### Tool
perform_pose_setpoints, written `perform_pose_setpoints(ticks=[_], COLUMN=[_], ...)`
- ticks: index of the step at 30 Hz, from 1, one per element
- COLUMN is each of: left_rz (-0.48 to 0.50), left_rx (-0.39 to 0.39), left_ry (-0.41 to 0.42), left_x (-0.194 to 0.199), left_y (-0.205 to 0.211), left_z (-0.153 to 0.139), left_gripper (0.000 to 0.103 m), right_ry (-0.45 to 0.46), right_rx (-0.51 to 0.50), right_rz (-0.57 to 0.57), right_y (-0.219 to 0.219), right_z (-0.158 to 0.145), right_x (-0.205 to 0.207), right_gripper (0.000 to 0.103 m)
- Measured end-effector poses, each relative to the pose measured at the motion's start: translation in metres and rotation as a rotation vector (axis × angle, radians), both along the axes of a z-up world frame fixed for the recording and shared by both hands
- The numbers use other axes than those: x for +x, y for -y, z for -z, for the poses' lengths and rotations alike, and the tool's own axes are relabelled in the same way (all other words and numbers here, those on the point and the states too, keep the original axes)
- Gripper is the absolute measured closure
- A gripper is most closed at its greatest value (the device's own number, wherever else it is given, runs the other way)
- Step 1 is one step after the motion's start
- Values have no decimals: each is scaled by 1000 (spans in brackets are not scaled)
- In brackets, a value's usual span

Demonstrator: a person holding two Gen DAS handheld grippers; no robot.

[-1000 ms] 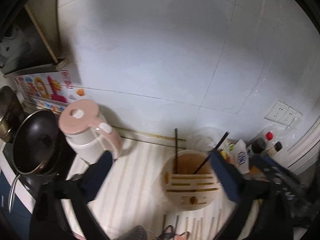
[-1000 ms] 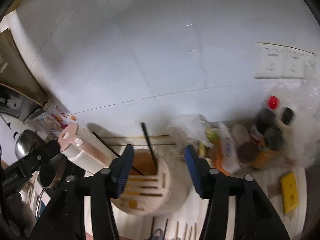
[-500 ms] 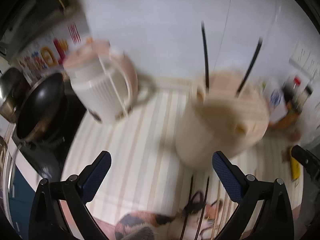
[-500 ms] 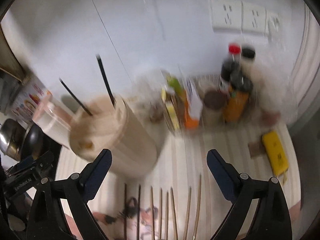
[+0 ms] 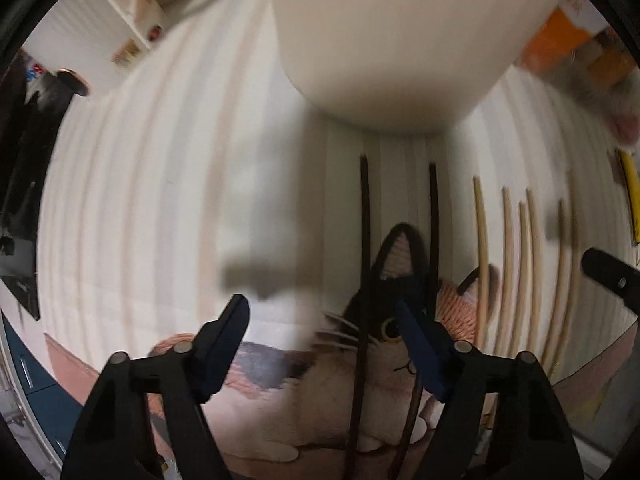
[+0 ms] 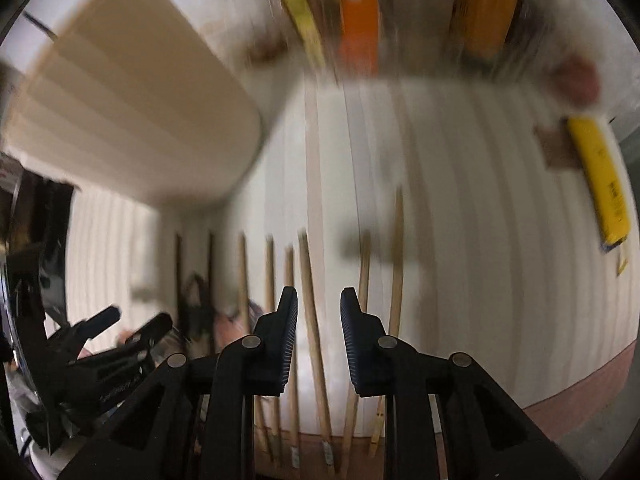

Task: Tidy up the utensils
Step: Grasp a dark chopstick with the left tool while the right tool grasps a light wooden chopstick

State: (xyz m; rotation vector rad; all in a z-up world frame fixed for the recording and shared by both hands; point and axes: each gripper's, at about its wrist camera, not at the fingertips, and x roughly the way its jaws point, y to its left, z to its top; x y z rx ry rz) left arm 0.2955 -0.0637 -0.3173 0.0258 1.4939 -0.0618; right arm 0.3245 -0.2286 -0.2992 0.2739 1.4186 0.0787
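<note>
Two dark chopsticks (image 5: 363,248) and several bamboo chopsticks (image 5: 505,248) lie side by side on a striped mat with a cat picture (image 5: 384,320). The beige utensil holder (image 5: 392,40) stands just behind them. My left gripper (image 5: 320,328) is open and empty, low over the dark chopsticks. My right gripper (image 6: 319,312) is open with a narrow gap, its fingers on either side of one bamboo chopstick (image 6: 310,288) that lies on the mat. The holder (image 6: 132,120) shows at the right wrist view's upper left.
A pink kettle base (image 5: 132,4) stands at the back left beside a dark stove edge (image 5: 20,184). Bottles and packets (image 6: 484,4) line the back right. A yellow object (image 6: 600,176) lies at the right. The left gripper (image 6: 100,344) shows in the right wrist view.
Both grippers have dropped from high above the holder down to the chopsticks on the mat. The right gripper's jaws have narrowed from wide open to a small gap around one bamboo chopstick.
</note>
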Motion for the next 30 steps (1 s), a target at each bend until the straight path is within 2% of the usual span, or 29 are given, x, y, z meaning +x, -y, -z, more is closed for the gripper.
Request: perform_pose_setpoints(ticks=[1,4,8,10,13,18,25,29,30], left_rz=[5,13,38,37,6,-37,-69,-45,-28], left_rx=[11,2,-10,0,2,-45,-87,-36,-15], left_ry=[-5,12,21,18,9,-10,-48,-39,-34], left_x=[1,1,2,2,2,3,3,9,9], left_y=[1,1,7,6,-4,-24,-44,-46,-40], left_z=[4,6,6,7,9,12,13,12,13], left_gripper=[49,60,97,98,98,97,94,94,98], right_ry=[-23,-67,-113,-144,-155,-172,-203,-203,-199], right_rx=[5,8,8,-8,-66,-63,-79,-98,-106], right_rz=[-11,-35,-74,-100,-98,-38,-40,-49,-52], right_y=[-2,-9,-20,-25,-23,-7,-7,-12,-16], right_z=[9,25,41,50,50,51,52,58,58], right_x=[-2,-4,-8,-9,-11,-16,-16,5,8], right_gripper=[79,79,79,79,96,96,96,96,96])
